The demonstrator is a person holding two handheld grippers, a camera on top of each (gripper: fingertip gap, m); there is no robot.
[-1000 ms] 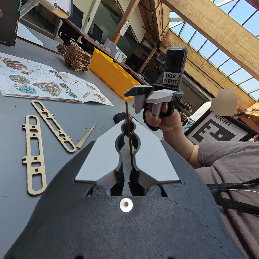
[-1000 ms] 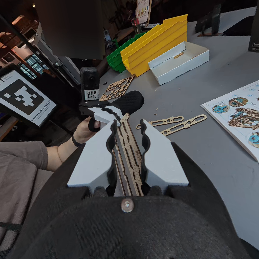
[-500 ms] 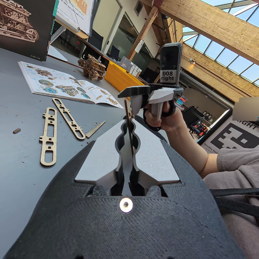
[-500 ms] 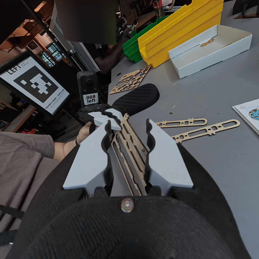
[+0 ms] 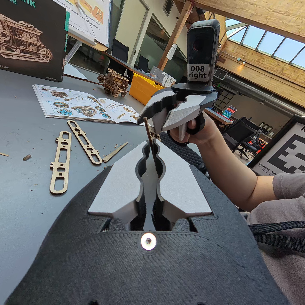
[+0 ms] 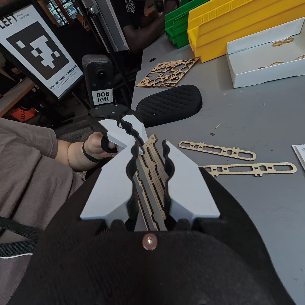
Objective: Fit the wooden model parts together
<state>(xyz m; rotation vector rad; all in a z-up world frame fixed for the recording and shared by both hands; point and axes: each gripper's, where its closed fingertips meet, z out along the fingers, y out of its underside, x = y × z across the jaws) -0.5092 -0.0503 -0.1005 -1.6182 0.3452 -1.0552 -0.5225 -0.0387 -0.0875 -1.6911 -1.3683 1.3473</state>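
Observation:
My left gripper [image 5: 151, 142] is shut on a thin wooden sheet [image 5: 154, 136] and holds it upright, edge-on to its camera. In the right wrist view the sheet [image 6: 153, 165] shows face-on, with long cut-outs, through the gap between my right gripper's jaws. My right gripper [image 6: 148, 142] is open, its jaws apart close over the sheet. The left gripper [image 6: 138, 145] pinches the sheet's far left edge there. In the left wrist view the right gripper [image 5: 149, 125] sits at the sheet's top end. Two slotted wooden strips [image 5: 60, 163] [image 5: 84, 142] lie on the grey table [image 5: 24, 132].
An open booklet [image 5: 79, 105], a built wooden model [image 5: 113, 84] and a dark box [image 5: 29, 39] stand beyond the strips. A black pad [image 6: 170, 104], a punched-out sheet [image 6: 166, 74], yellow [image 6: 231, 33] and green [image 6: 176, 28] bins and a white box [image 6: 264, 66] lie farther off. The tips of both grippers are at nearly the same place.
Both grippers have tilted and come closer together. The right jaws widened, then narrowed again around the sheet. The left gripper has kept hold of the sheet.

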